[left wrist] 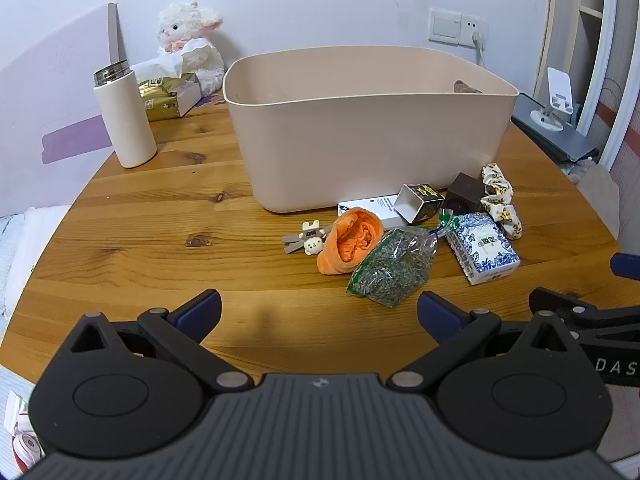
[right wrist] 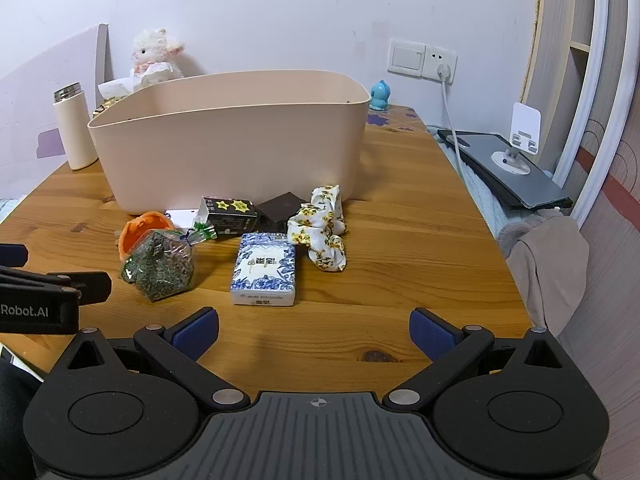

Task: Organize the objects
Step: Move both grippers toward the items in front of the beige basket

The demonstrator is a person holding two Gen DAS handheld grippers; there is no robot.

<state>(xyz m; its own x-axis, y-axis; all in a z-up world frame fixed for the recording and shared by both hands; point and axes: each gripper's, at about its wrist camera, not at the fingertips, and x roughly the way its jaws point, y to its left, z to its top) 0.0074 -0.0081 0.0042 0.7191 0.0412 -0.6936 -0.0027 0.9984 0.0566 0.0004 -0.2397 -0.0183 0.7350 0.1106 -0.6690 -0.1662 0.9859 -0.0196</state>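
Objects to be sorted lay in a loose cluster on the table [right wrist: 420, 240], just in front of the beige bin [right wrist: 240, 136], between the bin's near wall and both tools. Right tool [right wrist: 314, 330] was spread wide and empty; left tool [left wrist: 319, 312] likewise wide and empty. Both hung low over the near edge of the table, side by side, the left one visible at the left margin of the right wrist view.

Key relation: the blue-and-white tissue pack [right wrist: 265, 270] sat straight ahead of the right tool, nearest of all the items, its long axis running away from the tool toward the bin. From the left tool it lay off to the right, so the right tool appeared the better placed for it. The bag of dried herbs [left wrist: 394, 266] lay just ahead and slightly right of the left tool, touching the orange cloth [left wrist: 349, 240].

Pack looked soft, rectangular, lying flat, printed face up; a grasp across its short width seemed feasible. Flowered scrunchie [right wrist: 322, 228] lay just beside it on the right, close enough to snag. Bin interior mostly hidden; contents could not be told.
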